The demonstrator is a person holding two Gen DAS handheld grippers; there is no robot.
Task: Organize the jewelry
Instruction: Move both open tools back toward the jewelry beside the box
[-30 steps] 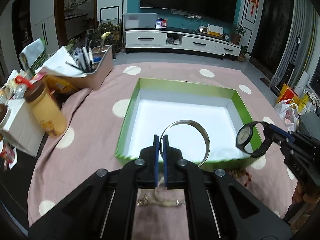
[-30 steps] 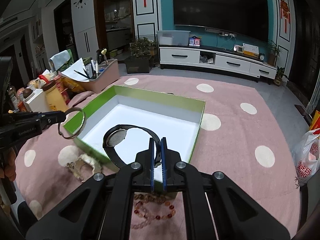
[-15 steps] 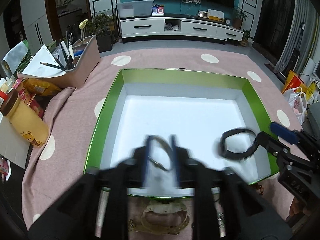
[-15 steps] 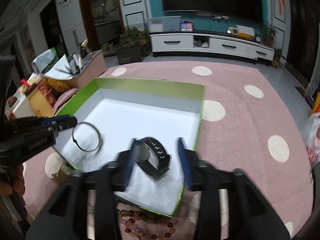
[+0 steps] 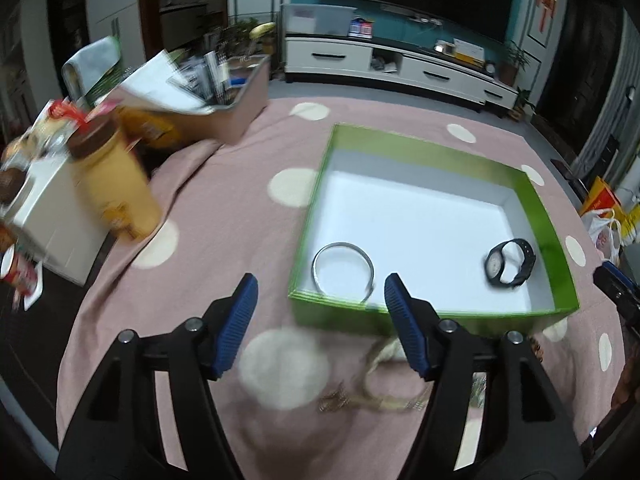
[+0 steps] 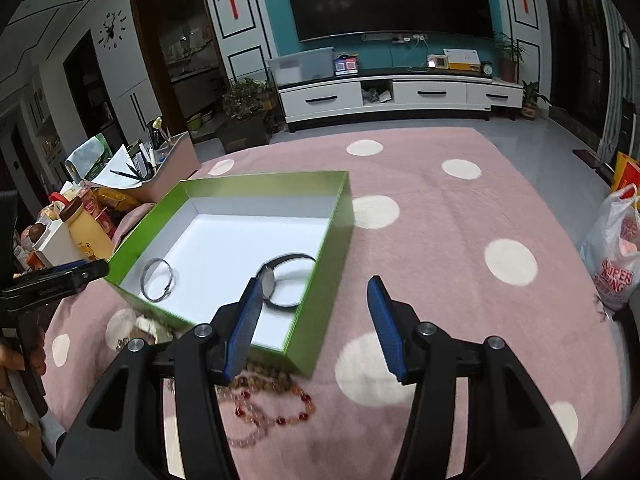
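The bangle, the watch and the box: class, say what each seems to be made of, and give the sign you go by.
Bangle: probably metal, polished; thin silvery hoop with a bright glint.
Watch: strap looks like matte black rubber or plastic, holding a loop without shine; the case material cannot be told.
Box: likely cardboard; thin straight walls, slightly glossy green outside, flat white inside.

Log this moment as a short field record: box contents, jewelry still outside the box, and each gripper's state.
box: green box, white inside, on pink dotted cloth
in box: silver bangle; black watch
outside box: bead bracelets and gold-toned piece, on the cloth by the near wall
left gripper: fingers open, empty, short of the box
right gripper: fingers open, empty
clutter: yellow bottle, pen tray
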